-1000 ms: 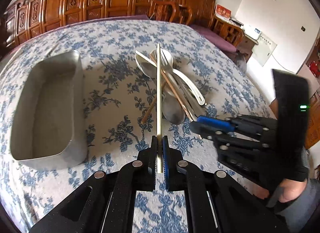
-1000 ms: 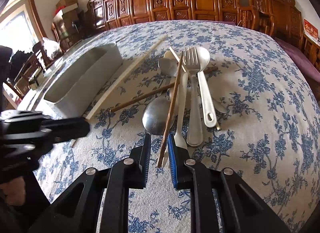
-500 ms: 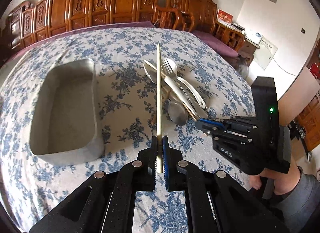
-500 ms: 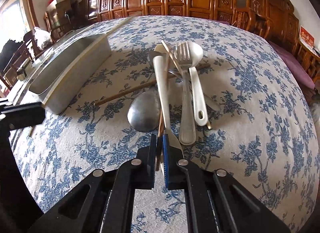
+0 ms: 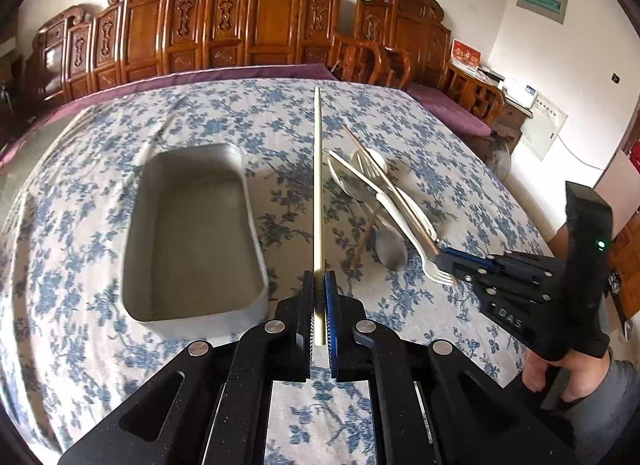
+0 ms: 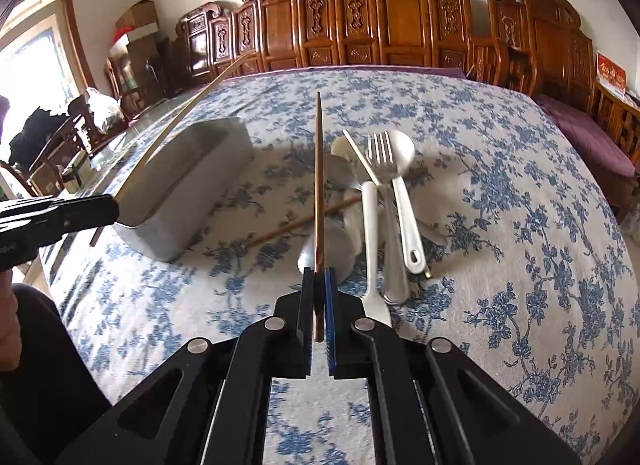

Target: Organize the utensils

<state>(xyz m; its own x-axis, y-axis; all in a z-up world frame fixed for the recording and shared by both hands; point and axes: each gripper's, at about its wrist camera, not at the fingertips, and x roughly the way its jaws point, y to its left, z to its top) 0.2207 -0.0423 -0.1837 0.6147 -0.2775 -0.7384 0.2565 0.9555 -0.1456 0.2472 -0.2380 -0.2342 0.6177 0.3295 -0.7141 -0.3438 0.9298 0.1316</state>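
The left gripper (image 5: 319, 297) is clamped on a pale chopstick (image 5: 317, 185), which runs straight out from between its fingers and hangs in the air just right of the metal tray (image 5: 256, 249). The right gripper (image 6: 319, 289) is clamped on a brown chopstick (image 6: 318, 185) in the same way, its jaws pressed tight against the stick, which stands lifted above the pile of utensils, to the right of the tray. Seen from the left wrist, the right gripper (image 5: 444, 255) sits right of the tray beyond the pile, and its brown chopstick (image 5: 384, 181) slants up and away over the spoons.

The tray is an oblong grey container lying on the blue-flowered tablecloth (image 6: 500, 225); nothing shows inside it. Right of it lie a metal fork (image 6: 384, 193), a white spoon (image 6: 404, 193) beside the fork, a white-handled piece (image 6: 371, 241) whose kind is hard to tell, a second brown chopstick (image 6: 296, 225) flat on the cloth pointing toward the tray, and what looks like a steel spoon (image 6: 340, 241) under the others, blurred here. Behind the tray stand carved wooden chairs (image 6: 400, 17) along the wall.
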